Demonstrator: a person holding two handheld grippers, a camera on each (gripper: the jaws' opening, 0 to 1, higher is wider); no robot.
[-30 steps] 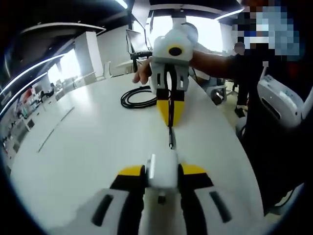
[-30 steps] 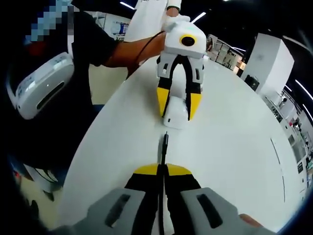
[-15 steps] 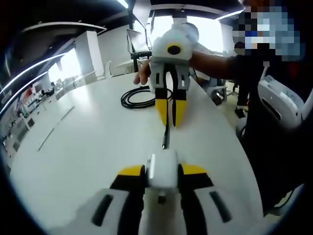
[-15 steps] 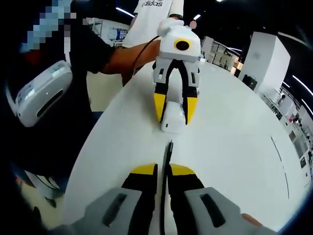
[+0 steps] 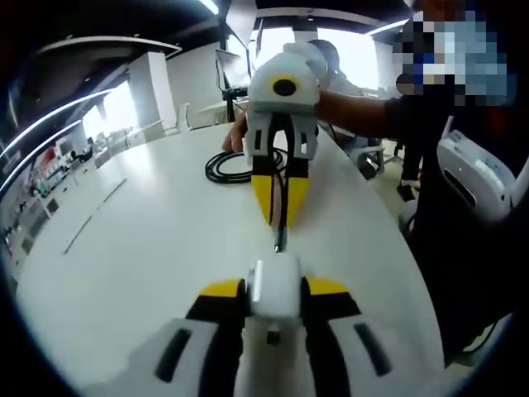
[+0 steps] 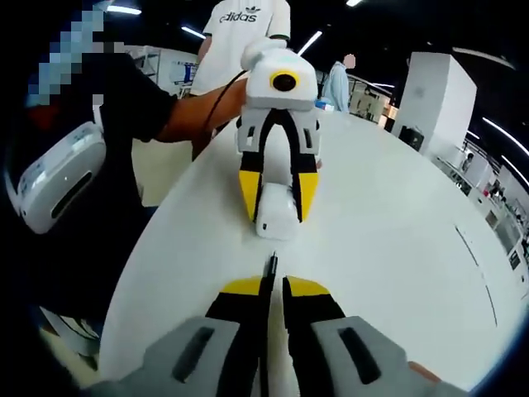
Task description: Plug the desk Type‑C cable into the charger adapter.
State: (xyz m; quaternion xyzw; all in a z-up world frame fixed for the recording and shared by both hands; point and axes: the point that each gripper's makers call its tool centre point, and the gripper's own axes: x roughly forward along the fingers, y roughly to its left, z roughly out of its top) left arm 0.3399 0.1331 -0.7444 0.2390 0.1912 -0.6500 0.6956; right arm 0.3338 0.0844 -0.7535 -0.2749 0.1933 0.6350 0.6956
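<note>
two yellow-tipped, white-bodied hand-held grippers are facing each other over a glossy white oval table point(image 5: 140, 223). in the left gripper view, the left gripper point(image 5: 274, 289) is clamping one white, boxy plastic charger adapter point(image 5: 275, 287) between its jaws, the block sitting upright between the yellow pads. straight ahead of it, the right gripper point(image 5: 278, 217) is pinching one thin black type-c cable point(image 5: 282, 198), whose metal plug tip point(image 5: 278, 244) is pointing at the adapter's top face and hanging just short of it, not yet seated. beyond the right gripper, the rest of the cable is lying in one loose black coil point(image 5: 231, 165) on the table, close to the person's hand point(image 5: 239, 132).

in the right gripper view, the right gripper point(image 6: 272, 291) is squeezing the cable's plug end point(image 6: 269, 266) between nearly closed jaws, with the adapter point(image 6: 276, 213) directly ahead, held by the left gripper point(image 6: 276, 211). a person in a dark top point(image 6: 107, 157) is standing to the left of the right gripper, wearing one white device point(image 6: 56, 184) at the chest. two more people, one in a white t-shirt point(image 6: 241, 29), are standing behind.
</note>
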